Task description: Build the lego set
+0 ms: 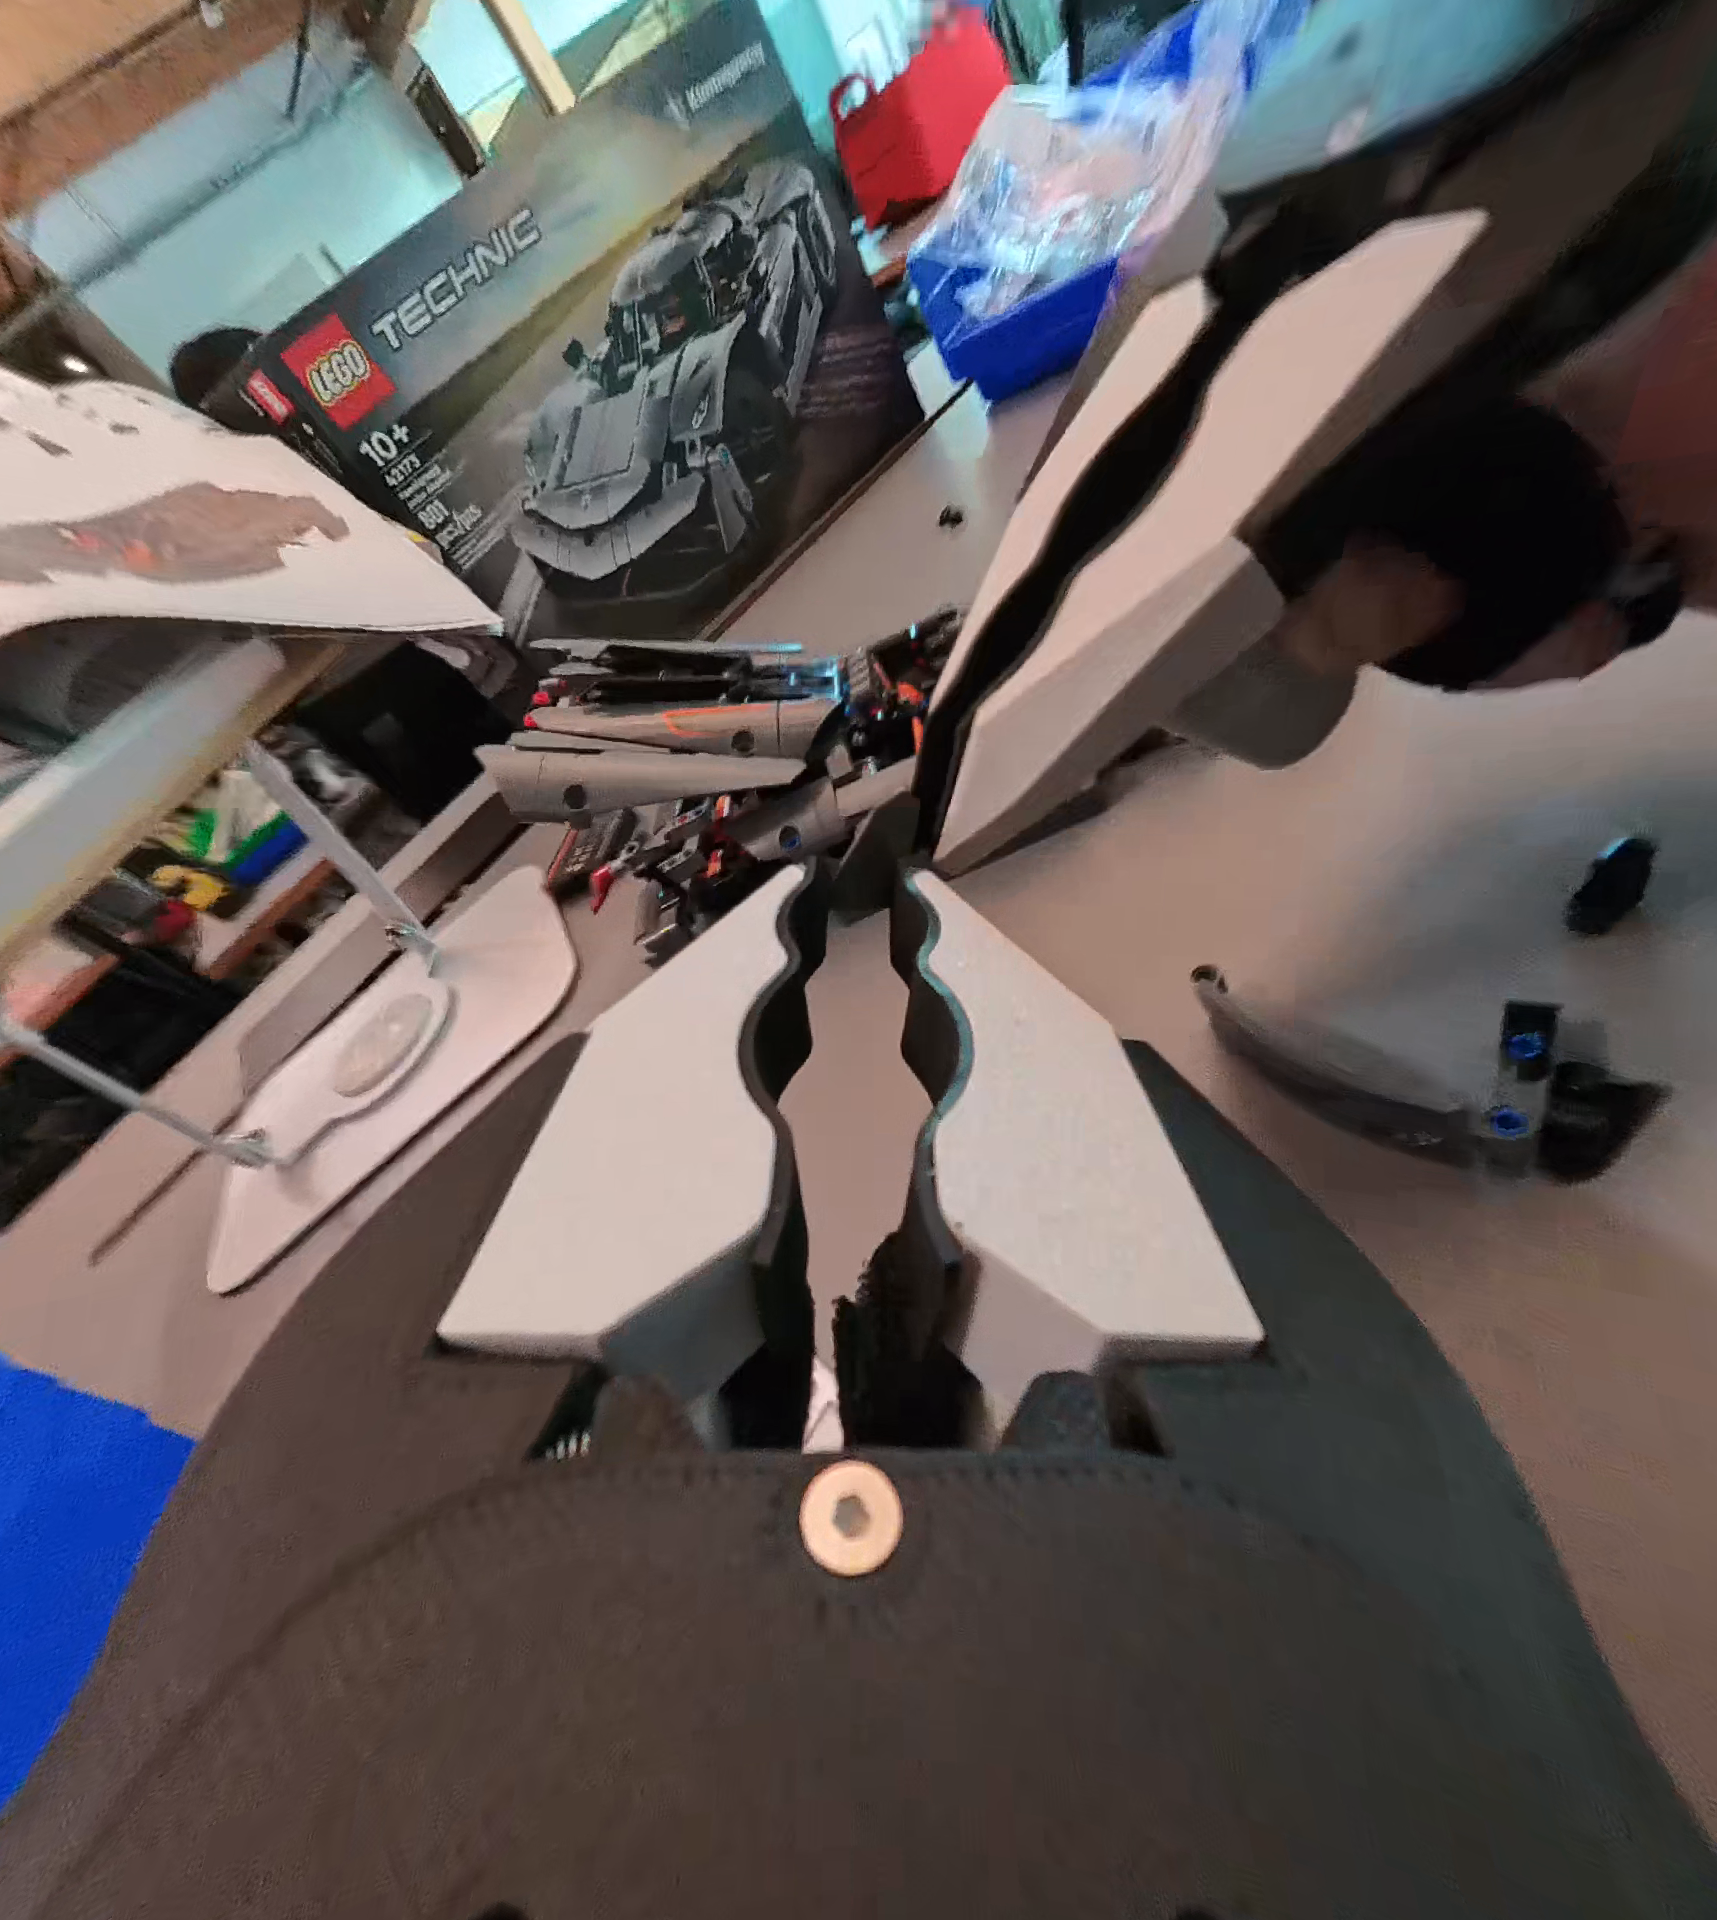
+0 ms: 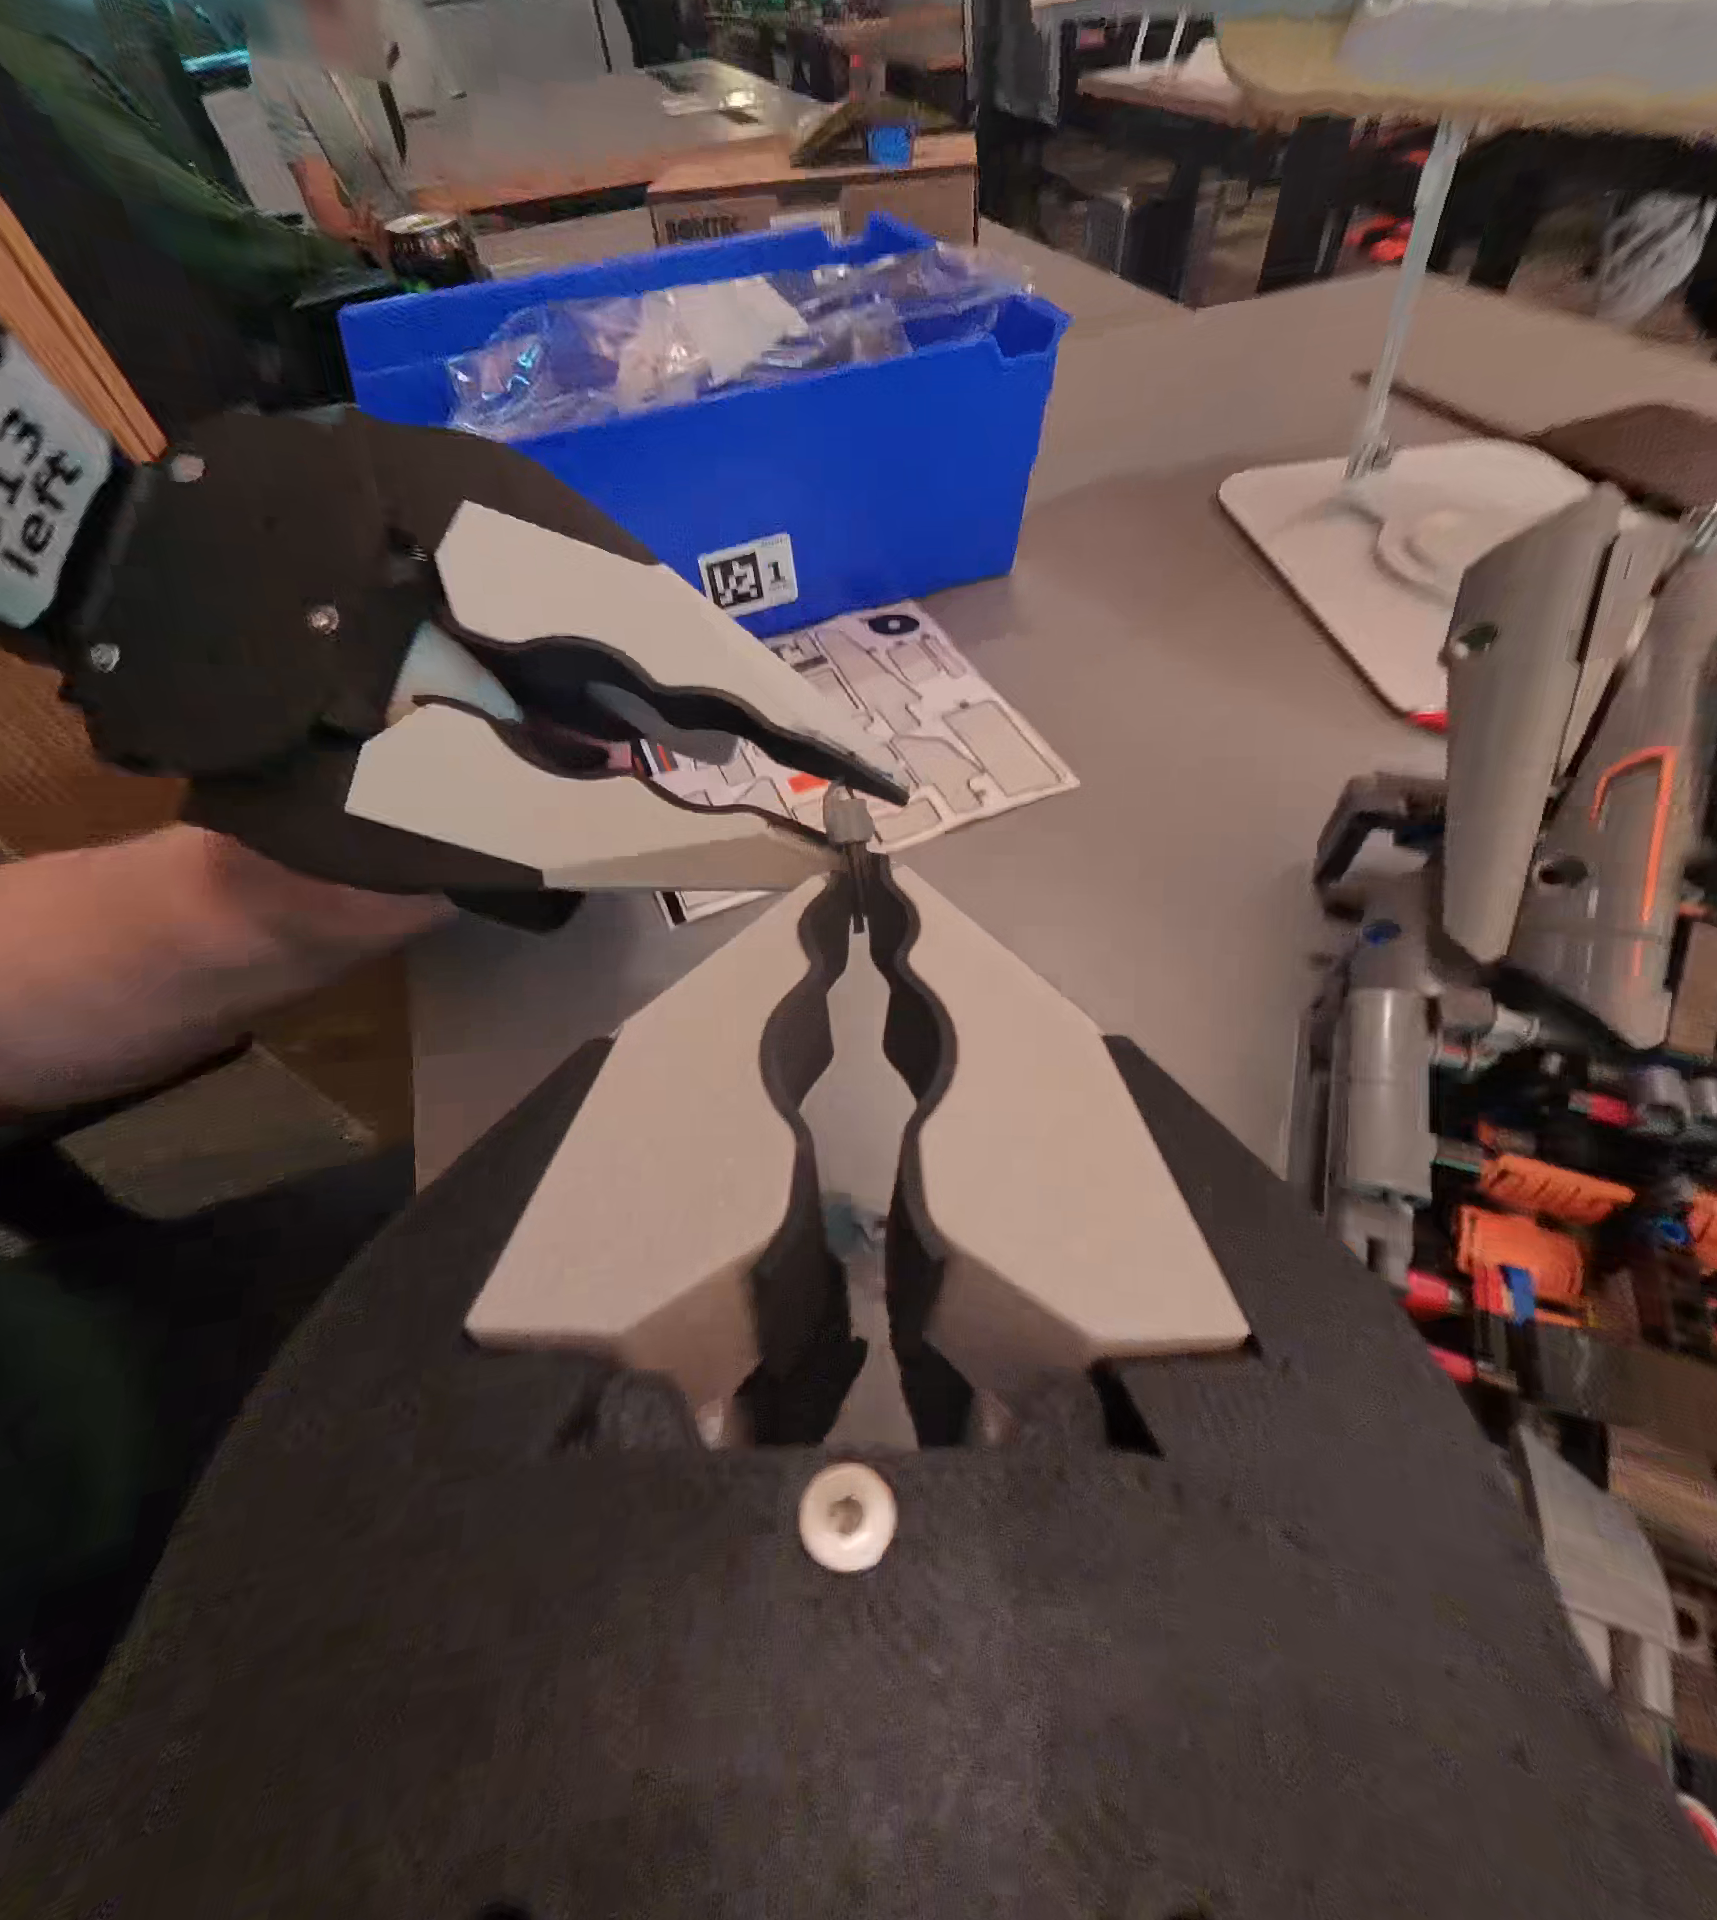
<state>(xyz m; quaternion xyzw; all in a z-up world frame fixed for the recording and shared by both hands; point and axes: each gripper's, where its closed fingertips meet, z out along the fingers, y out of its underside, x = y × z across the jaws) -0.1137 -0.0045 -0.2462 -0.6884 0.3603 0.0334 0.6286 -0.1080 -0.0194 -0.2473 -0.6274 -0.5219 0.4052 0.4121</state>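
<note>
I count two grippers, the left gripper [image 2: 859, 821] and the right gripper [image 2: 856, 894], meeting tip to tip. I see one blue bin [image 2: 792, 468] on the far side, one sticker sheet [image 2: 947, 727] near it, one part-built car model [image 2: 1581, 935] at right, and one set box [image 1: 573, 405].

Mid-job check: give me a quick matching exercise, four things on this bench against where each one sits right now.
Things:
1. blue bin
2. sticker sheet
3. car model
4. small grey piece

Places:
A. flat on the table in front of the bin
B. between the tips of the two grippers
C. far side of the table, bags inside
D. right edge of the right wrist view

Pairs: 1-C, 2-A, 3-D, 4-B
</note>
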